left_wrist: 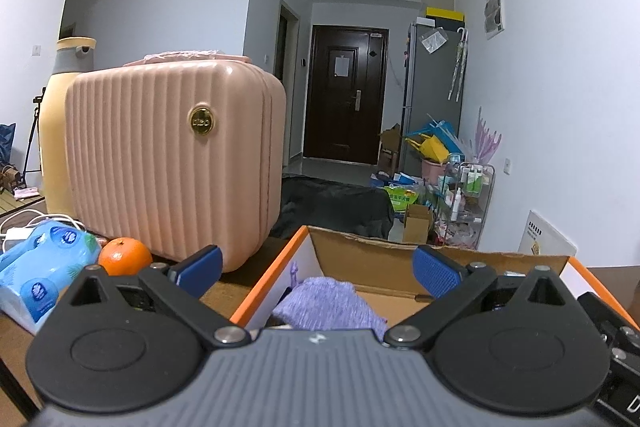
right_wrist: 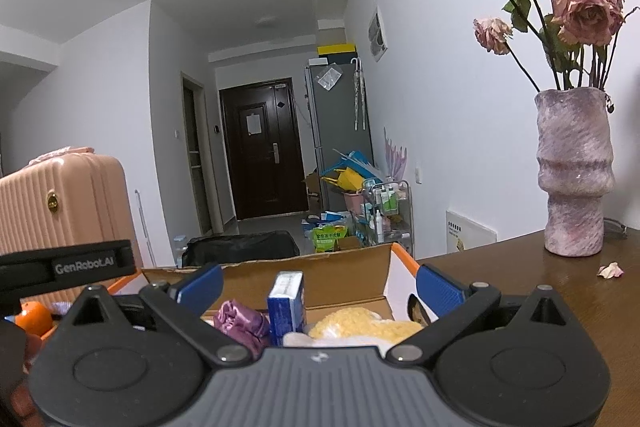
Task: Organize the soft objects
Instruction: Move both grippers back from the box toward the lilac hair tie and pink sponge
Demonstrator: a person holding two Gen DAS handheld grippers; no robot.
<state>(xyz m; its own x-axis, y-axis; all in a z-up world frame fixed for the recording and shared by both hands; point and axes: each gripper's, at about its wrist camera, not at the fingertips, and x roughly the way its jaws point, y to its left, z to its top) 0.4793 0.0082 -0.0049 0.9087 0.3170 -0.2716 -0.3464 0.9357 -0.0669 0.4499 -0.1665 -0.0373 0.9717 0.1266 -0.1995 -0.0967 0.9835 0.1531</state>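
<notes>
Since both claws are spread wide with nothing between the pads, I read this as between picks: soft items sit in the cardboard box (left_wrist: 400,259), none is pinched.

Left claw (left_wrist: 316,269) hangs over the box's left end, above the lilac knit pouch (left_wrist: 328,303), which lies against the left wall, probably dropped there to leave the middle free.

Right claw (right_wrist: 318,289) hangs over the right end: purple satin bundle (right_wrist: 240,323), upright blue carton (right_wrist: 286,307), yellow spongy piece (right_wrist: 364,325) side by side. The carton stands on end, likely as a divider or just to save floor space.

Outside the box toward the bench's left edge: orange (left_wrist: 125,255), blue tissue pack (left_wrist: 44,267), pink case (left_wrist: 176,163). The tissue pack looks like the next soft candidate.

Vase (right_wrist: 574,171) stands well apart by the bench's far right edge, one fallen petal (right_wrist: 611,270) beside it.
</notes>
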